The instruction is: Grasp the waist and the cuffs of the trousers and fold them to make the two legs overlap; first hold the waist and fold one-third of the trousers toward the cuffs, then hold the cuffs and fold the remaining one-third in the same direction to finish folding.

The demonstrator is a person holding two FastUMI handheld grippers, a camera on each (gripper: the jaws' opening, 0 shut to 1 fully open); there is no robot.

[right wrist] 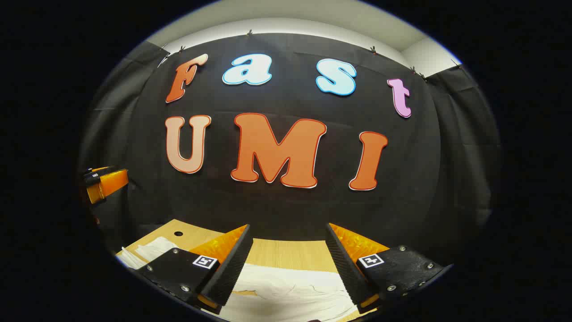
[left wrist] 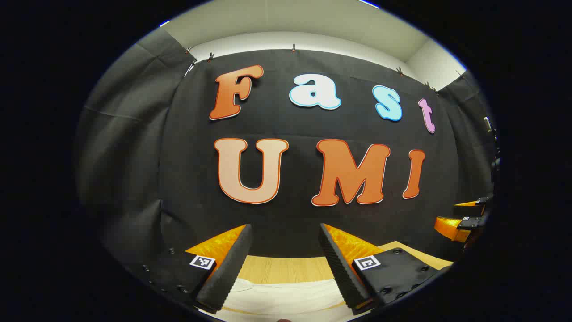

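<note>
Both grippers are hovering with fingers spread, holding nothing: left gripper (left wrist: 284, 264), right gripper (right wrist: 288, 266). White cotton trousers (right wrist: 290, 290) are lying on the light wooden table (right wrist: 290, 254), below and between the fingertips. Advice: be lowering both together, pinching waist and cuffs evenly.

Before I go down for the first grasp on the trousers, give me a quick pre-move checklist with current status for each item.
1. Left gripper open, nothing between its fingers: ok.
2. Right gripper open, nothing between its fingers: ok.
3. White trousers on the wooden table, below both grippers: ok.
4. Which end is waist and which is cuffs: cannot tell.
5. Trousers spread flat: cannot tell; wrinkles show in the right gripper view.
6. The two grippers apart from each other: ok.
</note>
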